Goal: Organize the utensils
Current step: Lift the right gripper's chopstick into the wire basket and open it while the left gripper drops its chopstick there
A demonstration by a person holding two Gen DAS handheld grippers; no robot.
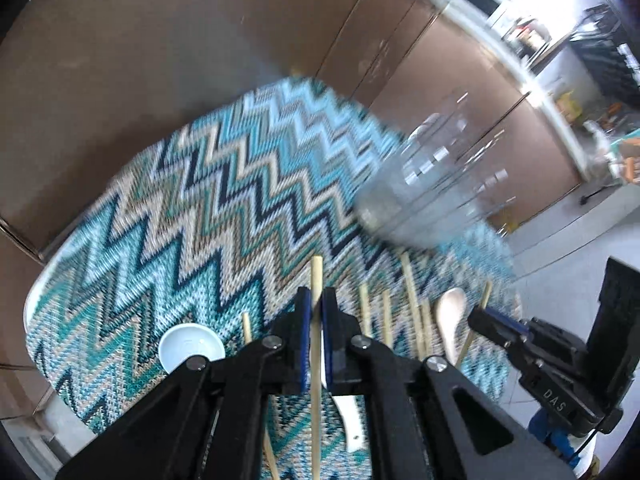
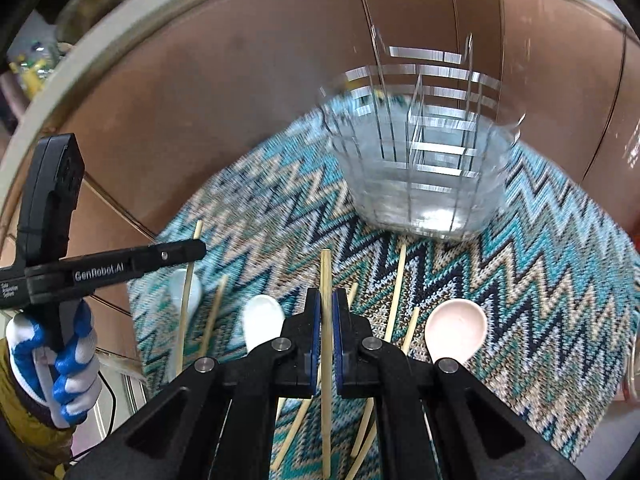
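My left gripper point(image 1: 316, 312) is shut on a pale wooden chopstick point(image 1: 317, 280) that sticks out past the fingertips above the zigzag placemat point(image 1: 192, 208). My right gripper point(image 2: 326, 312) is shut on another chopstick point(image 2: 326, 272). A clear acrylic organizer with several compartments point(image 2: 424, 160) stands on the mat ahead of the right gripper; it shows blurred in the left wrist view point(image 1: 432, 184). Several loose chopsticks point(image 2: 396, 292) lie on the mat. White spoons point(image 2: 262, 320) and a pinkish spoon point(image 2: 456, 330) lie among them.
The mat lies on a brown tabletop point(image 1: 160, 52). The right gripper's body shows at the lower right of the left wrist view point(image 1: 560, 360). The left gripper, held by a blue-and-white gloved hand point(image 2: 60, 360), is at the left of the right wrist view.
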